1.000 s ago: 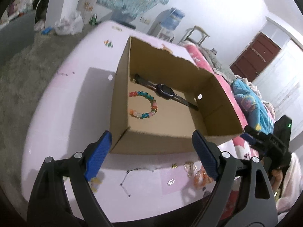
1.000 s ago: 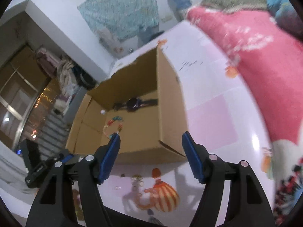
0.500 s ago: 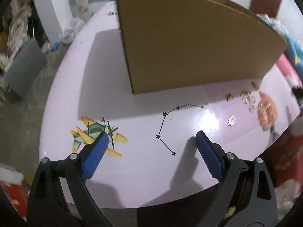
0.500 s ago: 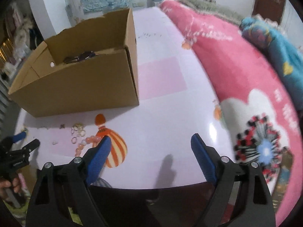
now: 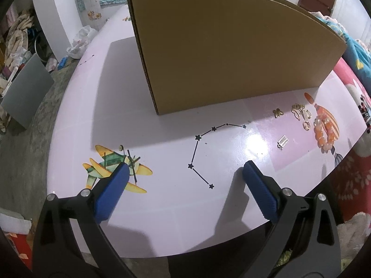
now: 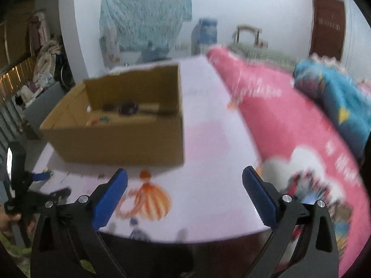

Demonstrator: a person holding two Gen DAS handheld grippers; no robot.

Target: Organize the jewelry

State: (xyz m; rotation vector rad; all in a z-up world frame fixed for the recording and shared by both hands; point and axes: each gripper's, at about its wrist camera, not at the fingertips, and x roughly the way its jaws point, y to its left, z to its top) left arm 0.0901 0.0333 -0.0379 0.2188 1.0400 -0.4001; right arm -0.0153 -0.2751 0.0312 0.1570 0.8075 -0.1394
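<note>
Since a second ago both views have left the inside of the cardboard box (image 5: 231, 53): the left gripper (image 5: 185, 169) has dropped low and now faces the box's near outer wall, its jaws having just opened a little further — spread wide, nothing between them. The right gripper (image 6: 184, 173) has swung sideways; its picture is blurred. Its jaws have also just been opening and stand wide, empty.

Loose jewelry lies on the counter (image 5: 92, 106) right of the box's near corner: an orange bead bracelet (image 5: 324, 134), small gold pieces (image 5: 299, 113) and a small silver clip (image 5: 283, 141). In the right view a dark watch (image 6: 127, 108) and a coloured bead bracelet (image 6: 102, 120) lie inside the box, dimly seen.

Edges — the counter's near rim curves just below both grippers. Bare counter runs left of the box and between the box and the left gripper. A pink bed (image 6: 289, 115) borders the counter right of the box.
</note>
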